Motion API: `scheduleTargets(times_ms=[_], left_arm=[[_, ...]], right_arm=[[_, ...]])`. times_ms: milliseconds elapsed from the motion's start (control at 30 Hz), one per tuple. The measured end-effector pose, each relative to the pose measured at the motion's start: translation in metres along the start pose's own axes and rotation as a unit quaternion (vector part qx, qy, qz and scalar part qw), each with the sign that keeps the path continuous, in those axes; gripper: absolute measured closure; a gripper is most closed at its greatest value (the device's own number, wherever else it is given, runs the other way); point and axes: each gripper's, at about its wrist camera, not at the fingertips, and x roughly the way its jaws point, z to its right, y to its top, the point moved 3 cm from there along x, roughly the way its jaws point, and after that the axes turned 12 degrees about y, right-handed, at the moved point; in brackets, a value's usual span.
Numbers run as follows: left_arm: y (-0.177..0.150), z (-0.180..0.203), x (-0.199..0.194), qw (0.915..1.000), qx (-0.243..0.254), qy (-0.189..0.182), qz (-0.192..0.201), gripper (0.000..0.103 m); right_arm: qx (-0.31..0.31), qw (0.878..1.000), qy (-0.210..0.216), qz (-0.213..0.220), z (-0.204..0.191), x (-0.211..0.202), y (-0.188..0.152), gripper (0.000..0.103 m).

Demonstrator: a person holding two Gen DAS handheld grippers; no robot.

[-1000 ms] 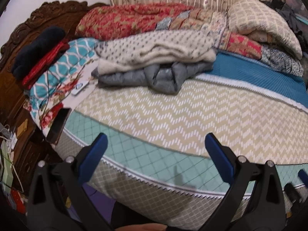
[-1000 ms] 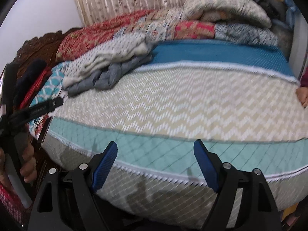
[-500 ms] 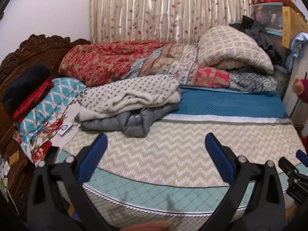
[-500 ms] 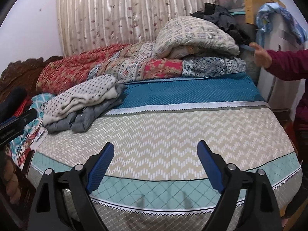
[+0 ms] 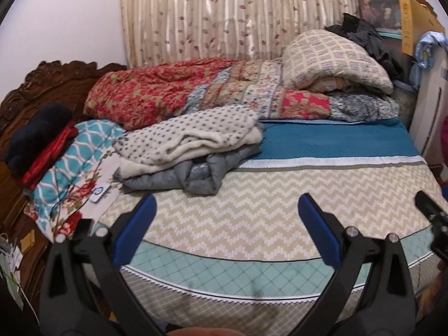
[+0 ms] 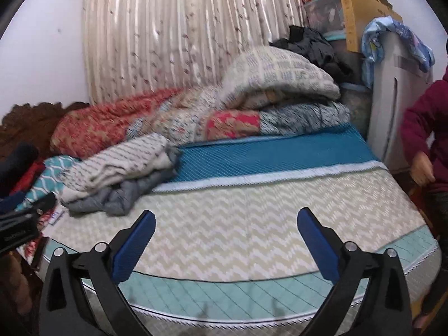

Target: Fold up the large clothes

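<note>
The left gripper hangs spread and empty over the near end of the bed. The right gripper is likewise empty, its jaws opening wider with nothing between them, probably to take a thick bundle. The clothes wait far-left on the bed: a dotted cream garment lies on top of a grey padded jacket (both loosely heaped, not yet folded). The open chevron stretch in front of them looks kept free for spreading them out.
</note>
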Motion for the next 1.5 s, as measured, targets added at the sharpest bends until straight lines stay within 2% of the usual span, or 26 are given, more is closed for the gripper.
scheduleTargets(times_ms=[267,367,467,600,733,1033,1500], left_arm=[[-0.025,-0.032,0.036,0.9975,-0.008,0.041,-0.058,0.006],[-0.034,-0.038,0.047,0.9963,-0.009,0.046,-0.072,0.006],[-0.045,-0.045,0.061,0.9942,-0.024,0.029,-0.101,0.006],[-0.052,-0.049,0.068,0.9937,-0.027,0.042,-0.1,0.006],[-0.059,-0.052,0.081,0.9907,-0.033,0.042,-0.125,0.006],[-0.07,-0.058,0.097,0.9882,-0.035,0.045,-0.142,0.006],[-0.068,-0.057,0.097,0.9888,-0.027,0.05,-0.138,0.006]], right_arm=[[-0.031,0.997,0.054,-0.043,-0.047,0.032,-0.004,0.011],[-0.041,0.994,0.076,-0.065,-0.07,0.043,-0.013,0.011],[-0.054,0.991,0.088,-0.08,-0.087,0.05,-0.024,0.011],[-0.068,0.989,0.091,-0.098,-0.099,0.056,-0.038,0.011],[-0.064,0.987,0.09,-0.118,-0.101,0.063,-0.047,0.011],[-0.067,0.984,0.097,-0.136,-0.108,0.071,-0.057,0.011],[-0.068,0.983,0.099,-0.142,-0.107,0.075,-0.061,0.011]])
